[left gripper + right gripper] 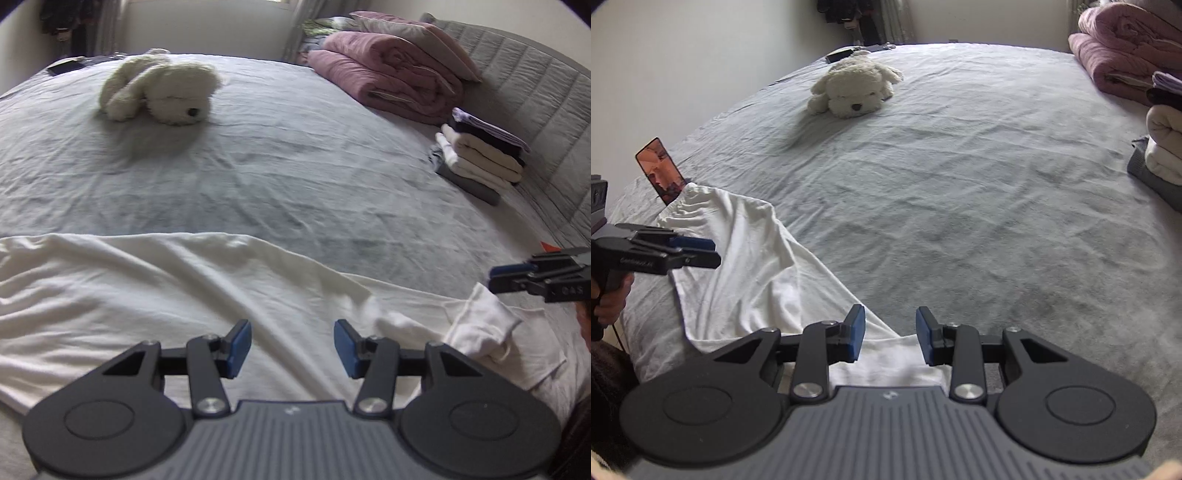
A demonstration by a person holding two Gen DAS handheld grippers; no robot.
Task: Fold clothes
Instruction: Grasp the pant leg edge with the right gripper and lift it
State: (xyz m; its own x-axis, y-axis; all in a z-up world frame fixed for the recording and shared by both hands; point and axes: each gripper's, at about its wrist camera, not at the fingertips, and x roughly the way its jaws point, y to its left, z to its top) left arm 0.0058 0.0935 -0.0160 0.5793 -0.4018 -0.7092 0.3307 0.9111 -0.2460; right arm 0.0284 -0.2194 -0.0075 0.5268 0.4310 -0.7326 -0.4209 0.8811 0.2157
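A white garment [147, 295] is spread, wrinkled, along the near edge of the bed [295, 177], with a stack of folded clothes [480, 155] far right. The left gripper [292, 349] and right gripper [890, 338] are held over it, jaws spread, pinching nothing. Wrinkles would best be smoothed and matching edges pinched together. The near hem is hidden by both grippers; the garment's type cannot be made out.

The middle of the grey bed sheet [295, 177] is free and wide for passing. A plush dog [162, 90] lies far on it, and folded clothes [480, 155] with pink quilts [388, 74] block the headboard side.
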